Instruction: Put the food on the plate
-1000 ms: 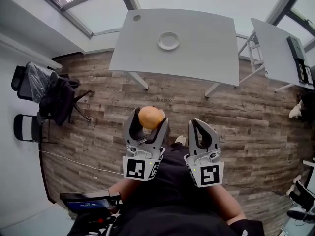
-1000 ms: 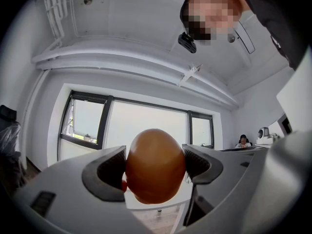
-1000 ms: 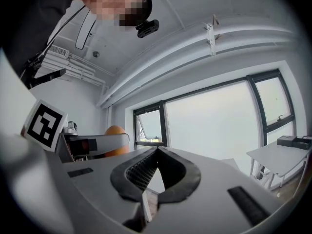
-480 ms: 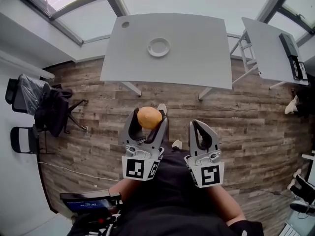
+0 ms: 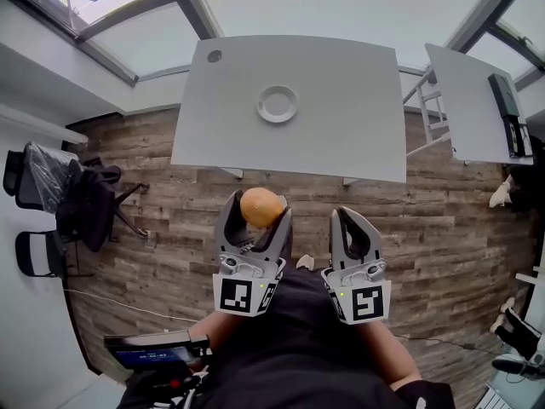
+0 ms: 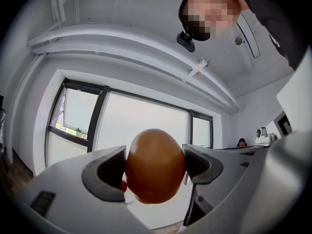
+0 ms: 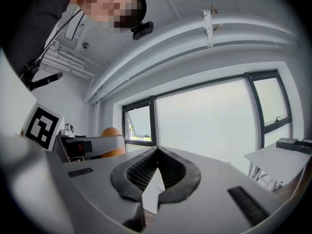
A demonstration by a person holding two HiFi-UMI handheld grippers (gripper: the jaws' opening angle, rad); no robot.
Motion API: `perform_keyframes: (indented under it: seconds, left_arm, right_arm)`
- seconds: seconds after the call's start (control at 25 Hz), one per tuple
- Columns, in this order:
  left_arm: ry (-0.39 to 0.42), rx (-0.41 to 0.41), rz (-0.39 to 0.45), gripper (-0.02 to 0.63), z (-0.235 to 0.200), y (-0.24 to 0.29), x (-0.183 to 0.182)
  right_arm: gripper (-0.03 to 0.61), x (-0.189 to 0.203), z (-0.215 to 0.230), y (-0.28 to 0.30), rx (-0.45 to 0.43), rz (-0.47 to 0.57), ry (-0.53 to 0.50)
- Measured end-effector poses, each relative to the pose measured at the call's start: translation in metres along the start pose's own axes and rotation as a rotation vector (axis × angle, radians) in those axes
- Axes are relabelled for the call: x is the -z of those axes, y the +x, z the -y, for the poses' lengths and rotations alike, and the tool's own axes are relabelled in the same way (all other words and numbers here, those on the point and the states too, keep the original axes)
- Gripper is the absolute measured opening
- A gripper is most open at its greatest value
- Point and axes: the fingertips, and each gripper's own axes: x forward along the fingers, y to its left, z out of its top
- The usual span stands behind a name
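Plainly, the left gripper (image 5: 255, 221) is clamped on the food (image 5: 261, 206), a smooth orange-brown rounded piece. It sits just below the middle of the head view, above the plank floor (image 5: 443, 220). In the left gripper view both ribbed pads press against the sides of the piece, which bulges above and below them.

Just to the right of it in the head view, the right gripper (image 5: 352, 225) is held at about the same height. Its own view shows the two jaws brought together at their tips, with nothing between them. The orange-brown piece shows at the left edge of that view, beyond the marker cube.

The plate (image 5: 278, 104), small, round and white, lies on the grey table (image 5: 341, 135) in the upper middle of the head view, well apart from both grippers. A second grey table (image 5: 464, 109) stands at the upper right and carries a dark flat object (image 5: 506, 102). Dark chairs (image 5: 60, 194) draped with dark cloth stand at the left edge. The person's dark sleeves fill the lower middle of the frame.
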Motion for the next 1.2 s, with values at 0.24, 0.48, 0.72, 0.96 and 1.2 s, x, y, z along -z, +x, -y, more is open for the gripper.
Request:
perform_keyframes:
  seconds: [0.24,0.48,0.72,0.96,1.2]
  left_arm:
    - [-0.017,-0.012,-0.014,0.344,-0.041,0.041,-0.005]
    - [-0.032,0.009,0.02,0.344,-0.083,0.078,-0.018]
    - [-0.031,0.026,0.028,0.344,-0.117,0.11,-0.023]
    - [-0.019,0.043,0.046,0.344,-0.143,0.124,-0.029]
    - [-0.041,0.023,0.055,0.344,-0.159,0.129,-0.032]
  right_arm:
    - [-0.003,-0.01,0.0,0.072,-0.031,-0.02,-0.007]
    - [-0.003,-0.023,-0.009,0.14,-0.048,-0.026,-0.052]
    - [-0.003,-0.021,-0.016,0.189,-0.06,-0.051,-0.057]
    - [-0.003,-0.022,-0.027,0.221,-0.059,-0.044,-0.084]
    - [-0.003,-0.026,-0.033,0.237,-0.063,-0.039,-0.106]
